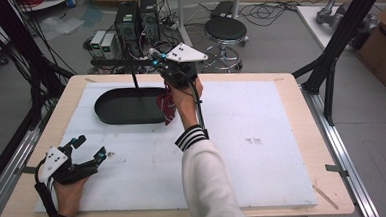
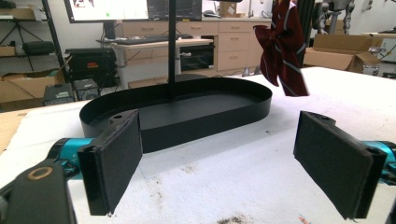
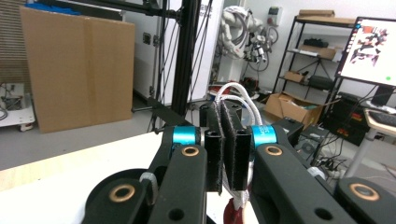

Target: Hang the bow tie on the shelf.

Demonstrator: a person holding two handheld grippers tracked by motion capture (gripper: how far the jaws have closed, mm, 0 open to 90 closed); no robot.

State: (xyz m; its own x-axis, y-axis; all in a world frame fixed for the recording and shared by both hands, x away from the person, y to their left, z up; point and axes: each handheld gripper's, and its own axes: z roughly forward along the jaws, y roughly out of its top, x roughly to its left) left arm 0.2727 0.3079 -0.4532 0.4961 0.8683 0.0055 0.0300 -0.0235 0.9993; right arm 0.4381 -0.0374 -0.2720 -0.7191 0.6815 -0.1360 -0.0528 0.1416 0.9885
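Right claw point(image 1: 159, 58) raised over desk's far edge, clenched on white loop point(image 3: 232, 95) of dark red bag point(image 1: 167, 106) hanging beside black tray point(image 1: 126, 106). Left claw point(image 1: 90, 148) released, near-left corner.

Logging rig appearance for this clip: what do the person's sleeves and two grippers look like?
Both sleeves are white with black-and-white striped cuffs. The left gripper and right gripper are black, with teal collars, brass-coloured pivot rings and flat black padded jaws. Each carries a grey three-cornered plate dotted with dark holes. A black cable trails along the right forearm.
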